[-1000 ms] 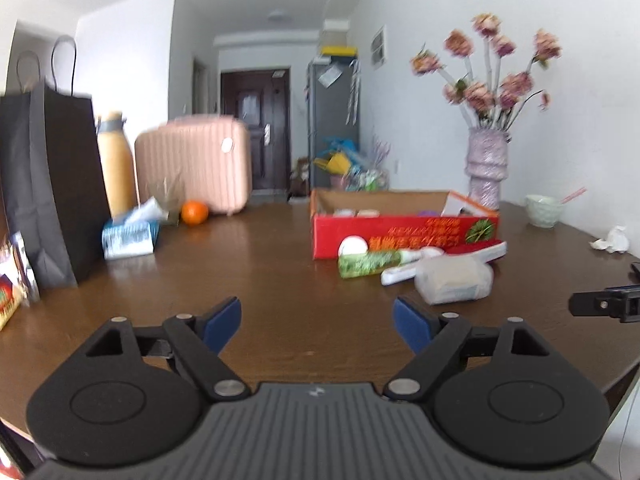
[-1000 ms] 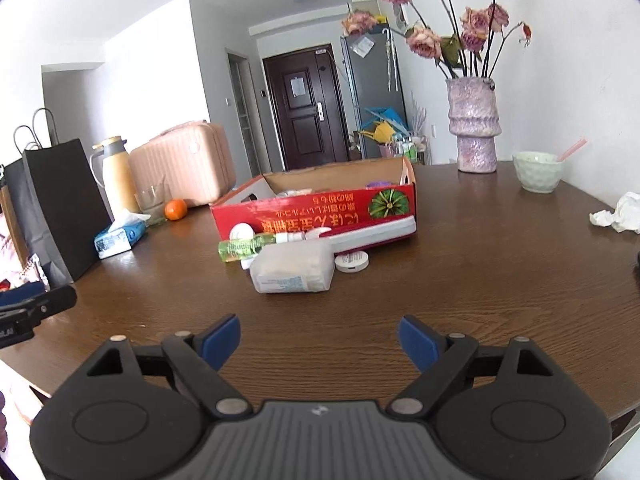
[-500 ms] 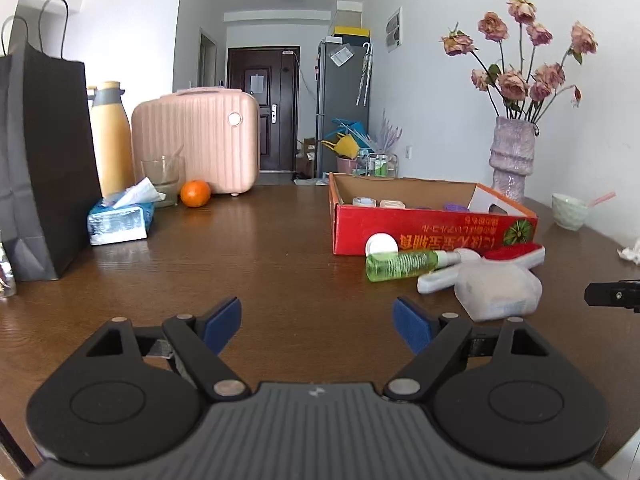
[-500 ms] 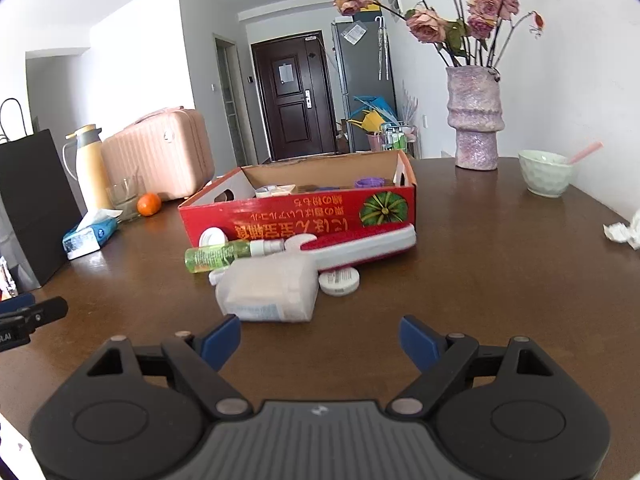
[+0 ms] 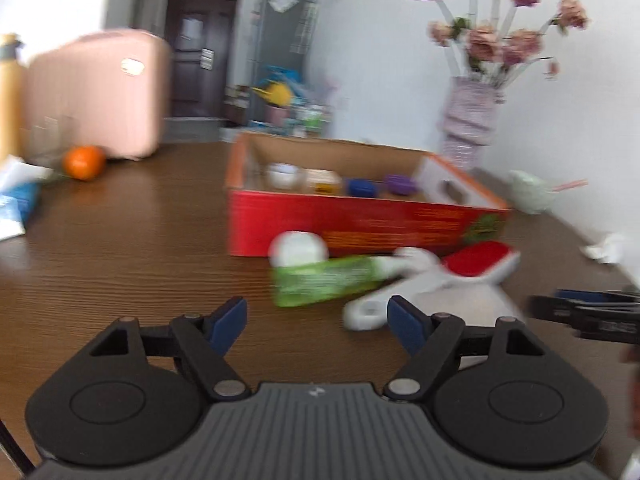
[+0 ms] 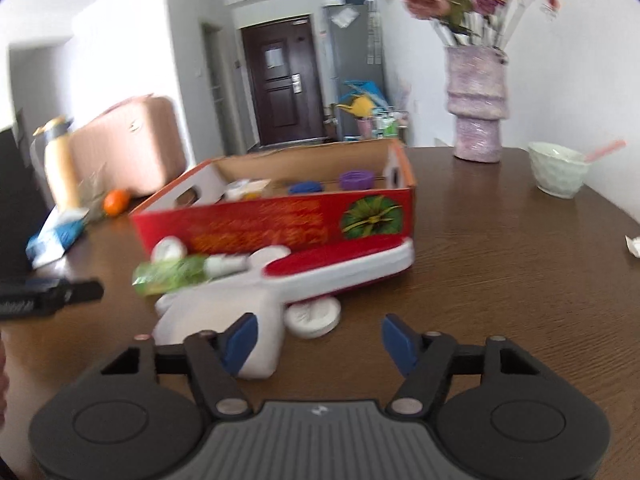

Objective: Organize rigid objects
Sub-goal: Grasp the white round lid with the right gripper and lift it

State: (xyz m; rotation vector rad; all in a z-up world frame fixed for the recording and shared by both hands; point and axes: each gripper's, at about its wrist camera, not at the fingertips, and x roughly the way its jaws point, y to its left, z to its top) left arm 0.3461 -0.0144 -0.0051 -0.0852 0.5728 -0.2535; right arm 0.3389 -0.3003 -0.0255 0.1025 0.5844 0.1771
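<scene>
A red cardboard box (image 5: pixel 360 224) (image 6: pixel 280 228) stands on the brown table with several small jars inside. In front of it lie a green bottle (image 5: pixel 324 282) (image 6: pixel 172 274), a white and red lint brush (image 5: pixel 452 276) (image 6: pixel 340 264), a white round lid (image 5: pixel 298 248) (image 6: pixel 314 316) and a pale plastic packet (image 6: pixel 224 320). My left gripper (image 5: pixel 318 318) is open and empty, just short of the green bottle. My right gripper (image 6: pixel 320 338) is open and empty, its left finger over the packet, close to the round lid.
A purple vase with pink flowers (image 6: pixel 476 104) and a pale green bowl (image 6: pixel 558 174) stand at the back right. A pink suitcase (image 5: pixel 100 92), an orange (image 5: pixel 83 162), a tissue pack (image 6: pixel 56 234) and a flask (image 6: pixel 60 164) are at the left. Crumpled paper (image 5: pixel 606 246) lies right.
Both grippers have moved forward toward the items in front of the red box, which now look larger and closer. Both stay open. The views are motion blurred.
</scene>
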